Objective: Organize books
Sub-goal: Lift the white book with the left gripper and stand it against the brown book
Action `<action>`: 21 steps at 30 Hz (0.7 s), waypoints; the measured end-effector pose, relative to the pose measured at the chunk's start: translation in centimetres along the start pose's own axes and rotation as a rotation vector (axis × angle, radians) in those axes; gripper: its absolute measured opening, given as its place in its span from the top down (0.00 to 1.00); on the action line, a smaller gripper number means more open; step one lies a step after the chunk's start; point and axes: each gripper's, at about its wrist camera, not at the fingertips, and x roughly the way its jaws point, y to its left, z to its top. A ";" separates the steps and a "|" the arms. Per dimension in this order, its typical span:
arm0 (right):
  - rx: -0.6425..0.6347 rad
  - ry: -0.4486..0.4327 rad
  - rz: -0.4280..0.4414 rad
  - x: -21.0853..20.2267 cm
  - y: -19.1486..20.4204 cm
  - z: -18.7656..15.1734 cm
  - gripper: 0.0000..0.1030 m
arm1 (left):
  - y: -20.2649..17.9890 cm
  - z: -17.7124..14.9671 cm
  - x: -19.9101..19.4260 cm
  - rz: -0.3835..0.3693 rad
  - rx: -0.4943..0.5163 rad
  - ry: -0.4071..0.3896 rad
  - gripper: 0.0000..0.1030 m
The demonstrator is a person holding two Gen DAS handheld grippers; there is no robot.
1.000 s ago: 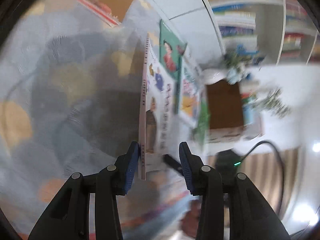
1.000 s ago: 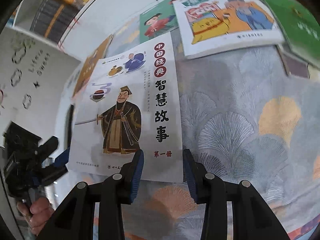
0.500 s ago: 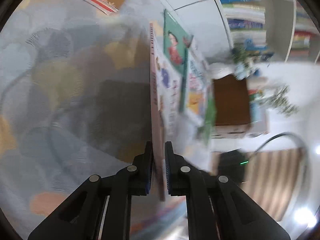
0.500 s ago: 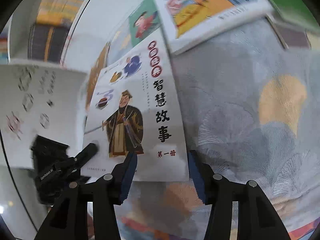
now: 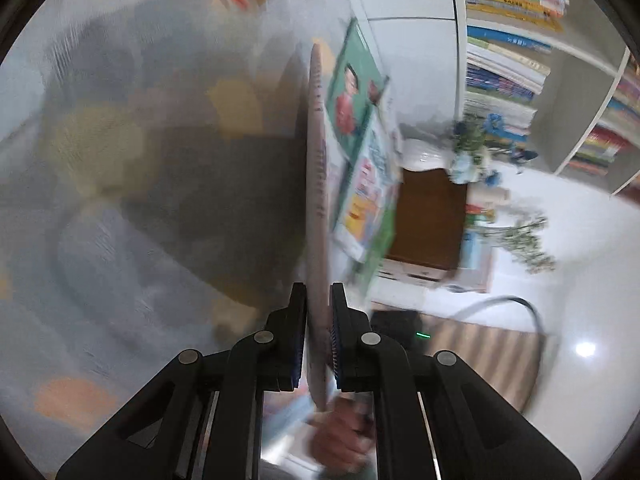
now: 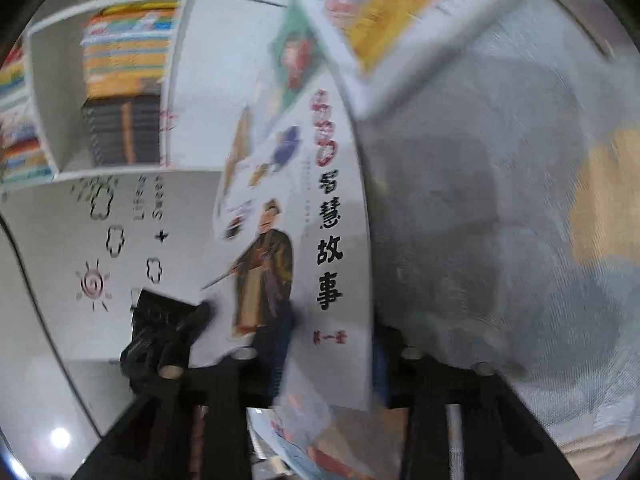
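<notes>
My left gripper (image 5: 318,334) is shut on the edge of a white storybook (image 5: 316,184), which I see edge-on, raised off the patterned cloth. In the right wrist view the same white storybook (image 6: 304,240) shows its cover with a robed warrior and black Chinese characters, tilted up. My right gripper (image 6: 328,364) is open, its blurred jaws on either side of the book's lower edge, not clamping it. The left gripper (image 6: 168,336) shows at the book's left edge. A green book (image 5: 352,92) and an orange picture book (image 6: 384,12) lie beyond.
A grey cloth with yellow and orange patches (image 5: 120,200) covers the surface. Bookshelves full of books (image 5: 516,32) stand behind, also in the right wrist view (image 6: 124,60). A brown box (image 5: 428,220), a plant (image 5: 524,240) and a white wall with doodles (image 6: 100,240) are nearby.
My left gripper closed on the storybook's edge and lifted it from flat to upright. My right gripper stayed open and came in closer around the book's lower edge.
</notes>
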 end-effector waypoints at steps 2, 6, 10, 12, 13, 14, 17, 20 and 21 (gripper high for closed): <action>-0.098 0.003 -0.061 -0.1 2.3 -0.1 0.77 | -0.7 0.1 -0.1 0.091 0.083 -0.006 0.93; -0.337 0.036 -0.274 1.2 6.8 -0.9 0.77 | -2.2 -0.4 0.2 0.193 0.209 -0.004 0.93; -0.519 0.096 -0.348 2.6 10.5 -1.8 0.76 | -3.0 -0.9 -0.5 0.150 0.257 -0.018 0.93; -0.622 0.087 -0.383 2.7 12.6 -2.3 0.75 | -3.5 -1.1 -1.3 0.161 0.312 -0.029 0.93; -0.658 0.080 -0.393 2.7 13.4 -2.3 0.75 | -3.6 -1.0 -1.7 0.152 0.325 -0.032 0.92; -0.679 0.073 -0.393 2.6 14.0 -2.2 0.75 | -3.8 -0.8 -2.2 0.140 0.332 -0.037 0.92; -0.727 0.044 -0.385 2.2 15.5 -1.9 0.74 | -4.3 -0.3 -3.5 0.090 0.340 -0.062 0.89; -0.776 0.021 -0.370 2.6 17.7 -1.4 0.74 | -5.4 0.7 -5.3 0.073 0.370 -0.121 0.89; -0.793 0.018 -0.362 3.0 18.5 -1.0 0.74 | -5.7 1.3 -6.0 0.062 0.375 -0.144 0.89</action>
